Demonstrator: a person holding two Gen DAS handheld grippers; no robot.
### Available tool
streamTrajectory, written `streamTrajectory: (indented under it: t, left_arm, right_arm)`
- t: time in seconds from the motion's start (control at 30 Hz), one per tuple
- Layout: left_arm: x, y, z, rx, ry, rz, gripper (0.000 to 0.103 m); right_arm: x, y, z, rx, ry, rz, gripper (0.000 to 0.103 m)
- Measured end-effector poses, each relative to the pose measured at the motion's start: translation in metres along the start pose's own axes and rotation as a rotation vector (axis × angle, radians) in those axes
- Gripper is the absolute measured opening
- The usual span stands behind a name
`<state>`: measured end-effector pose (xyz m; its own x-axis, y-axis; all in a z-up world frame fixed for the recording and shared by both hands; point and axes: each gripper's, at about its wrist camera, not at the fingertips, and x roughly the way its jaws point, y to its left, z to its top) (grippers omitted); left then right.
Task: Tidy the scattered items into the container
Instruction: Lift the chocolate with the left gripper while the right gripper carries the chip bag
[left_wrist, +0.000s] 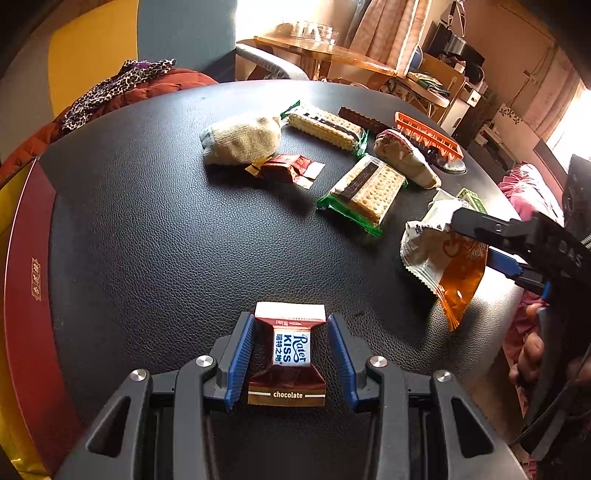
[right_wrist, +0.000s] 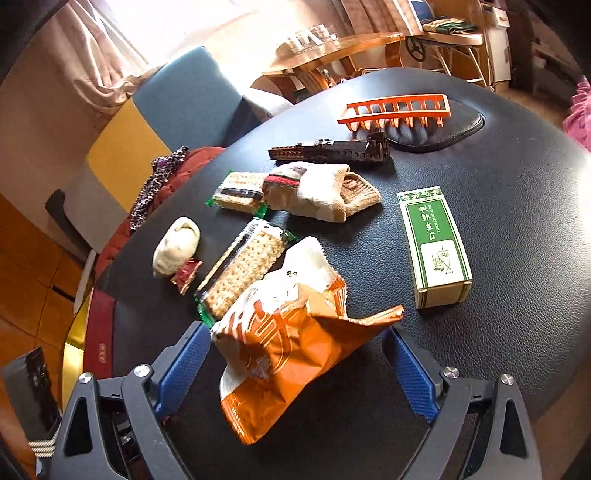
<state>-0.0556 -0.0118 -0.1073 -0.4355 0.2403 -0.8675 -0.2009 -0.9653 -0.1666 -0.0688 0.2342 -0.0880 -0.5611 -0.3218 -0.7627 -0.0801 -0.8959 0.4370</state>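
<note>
between my left gripper's (left_wrist: 291, 354) blue pads sits a ratet kiss chocolate (left_wrist: 288, 353) on the black leather table (left_wrist: 155, 236) — jaws spread, gaps on both sides. my right gripper (right_wrist: 295, 363) is wide open too, the orange-and-white snack bag (right_wrist: 291, 354) between its fingers, whether touching i cannot tell. beyond lie cracker packs (right_wrist: 242, 269), a beige sock (right_wrist: 321, 195), a green tea box (right_wrist: 436, 245) and an orange comb (right_wrist: 395, 110) — the red container (left_wrist: 27, 295) waits at the table's left edge.
</note>
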Motion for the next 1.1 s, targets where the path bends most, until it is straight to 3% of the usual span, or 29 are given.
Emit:
streamTrajectory:
  t: [0.37, 0.8, 1.1]
  left_arm:
    - [-0.006, 0.011, -0.008, -0.003, -0.042, -0.060, 0.038]
    - [-0.005, -0.002, -0.010, 0.038, -0.043, -0.002, 0.035]
    - [-0.016, 0.000, -0.025, 0.037, -0.064, -0.013, 0.034]
  right_arm:
    - [0.013, 0.009, -0.004, -0.077, -0.008, 0.031, 0.081]
    - [0.016, 0.013, -0.007, -0.119, -0.023, 0.028, 0.087]
    - [0.004, 0.016, -0.017, -0.154, -0.063, 0.034, 0.067]
